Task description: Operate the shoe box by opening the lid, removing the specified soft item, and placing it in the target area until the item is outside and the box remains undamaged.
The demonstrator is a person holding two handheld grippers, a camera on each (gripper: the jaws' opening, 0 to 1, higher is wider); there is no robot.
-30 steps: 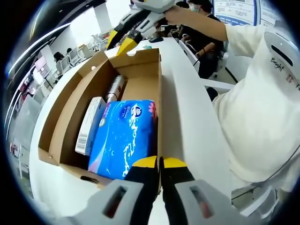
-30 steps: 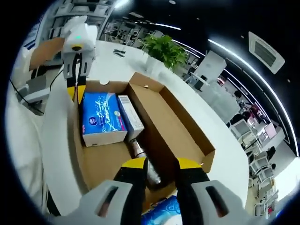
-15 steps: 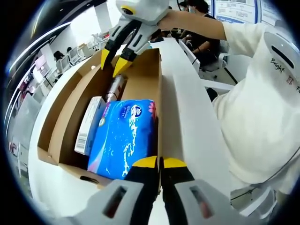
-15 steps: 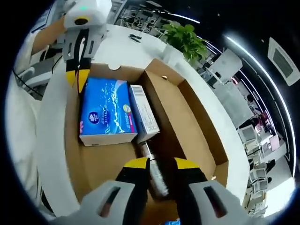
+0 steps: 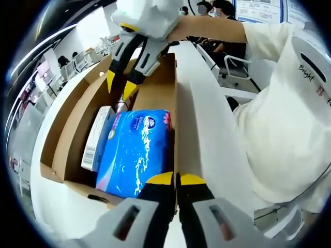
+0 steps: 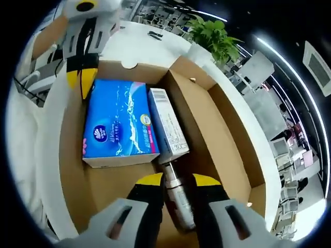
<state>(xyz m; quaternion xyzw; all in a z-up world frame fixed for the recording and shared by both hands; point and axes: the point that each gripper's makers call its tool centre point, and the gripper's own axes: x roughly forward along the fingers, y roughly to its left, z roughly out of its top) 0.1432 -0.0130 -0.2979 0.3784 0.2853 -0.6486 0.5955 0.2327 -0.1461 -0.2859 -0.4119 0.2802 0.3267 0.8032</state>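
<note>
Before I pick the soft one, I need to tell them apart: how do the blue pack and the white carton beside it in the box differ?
The blue pack is wide, glossy and film-wrapped with a white logo; the white carton is narrow, stiff-edged and printed with a barcode. The blue pack lies against the wall pinched by the left gripper; the white carton lies nearer the box's middle. Both lie flat, side by side and touching, in the shoe box.

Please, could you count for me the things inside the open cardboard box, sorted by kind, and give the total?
Blue tissue pack: 1
White carton with barcode: 1
Silver metal bottle: 1
Total: 3 things inside the cardboard box
</note>
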